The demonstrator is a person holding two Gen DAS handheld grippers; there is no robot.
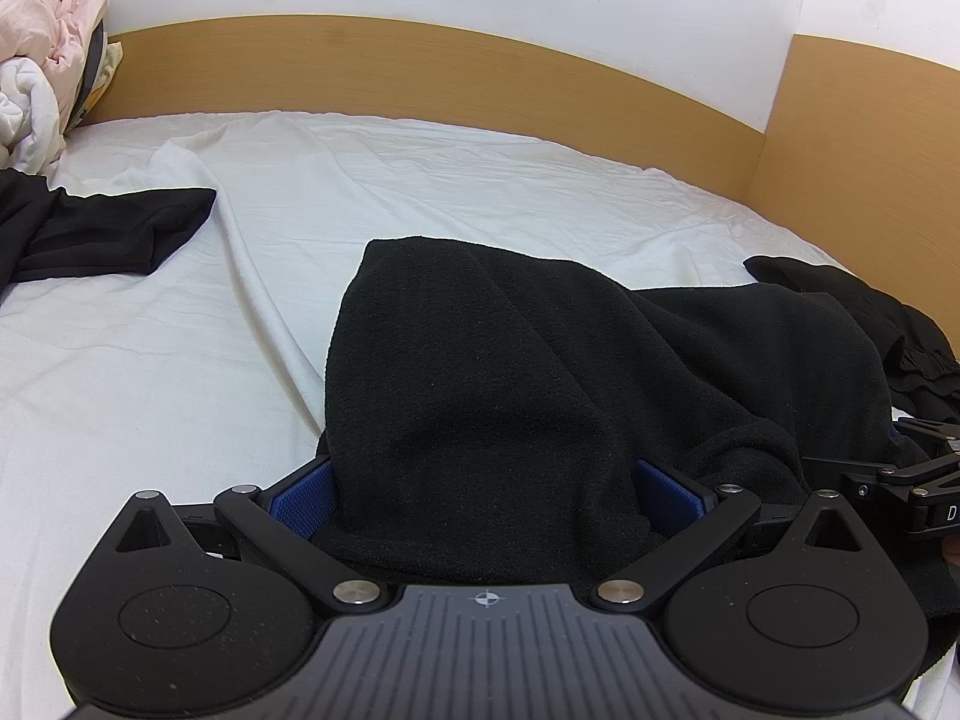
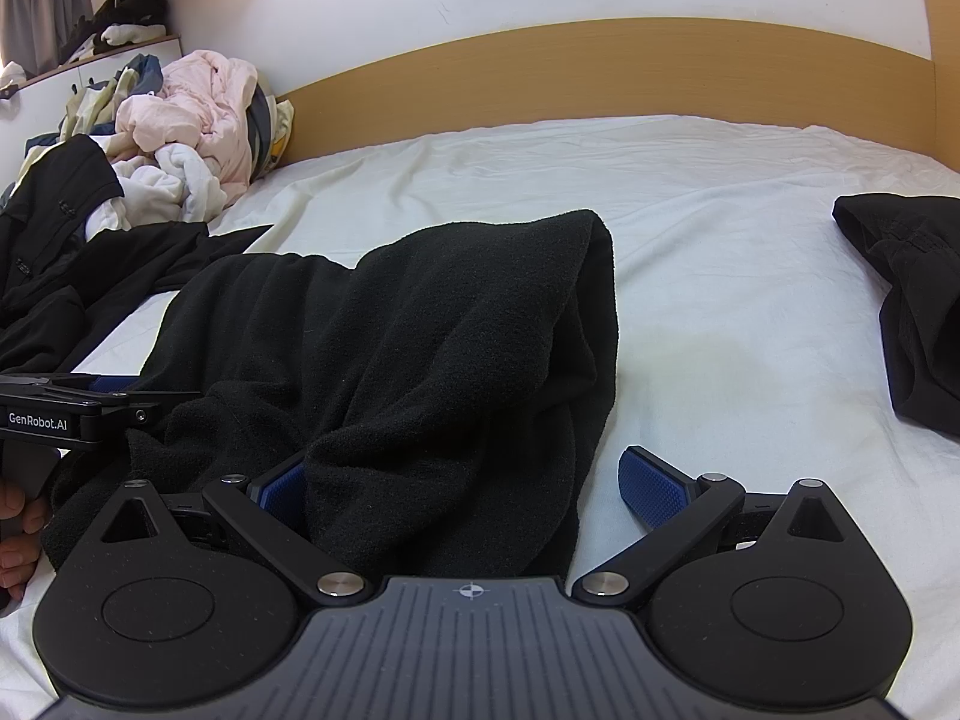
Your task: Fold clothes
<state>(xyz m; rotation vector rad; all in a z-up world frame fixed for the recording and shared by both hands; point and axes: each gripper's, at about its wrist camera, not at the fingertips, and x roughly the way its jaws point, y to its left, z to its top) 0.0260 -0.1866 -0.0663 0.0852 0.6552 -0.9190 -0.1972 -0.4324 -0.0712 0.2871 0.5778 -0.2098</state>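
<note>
Black fleece garment [image 1: 540,372] fills the middle of both frames, draped over our two claws and trailing onto the white bed sheet [image 1: 420,180]. Our left claw [image 1: 486,498] has its blue pads [image 1: 303,501] spread wide, with the fleece lying between them, so we read it as released. Our right claw [image 2: 474,492] is likewise released: one pad is half buried under the cloth, the other stands bare at the lower right of the frame. At the upper left we see a pile of pink and white clothes [image 2: 192,120] with a black jacket [image 2: 72,252] below it. Another dark garment [image 2: 912,300] lies at the right edge. A wooden headboard [image 1: 420,72] runs behind the bed.
</note>
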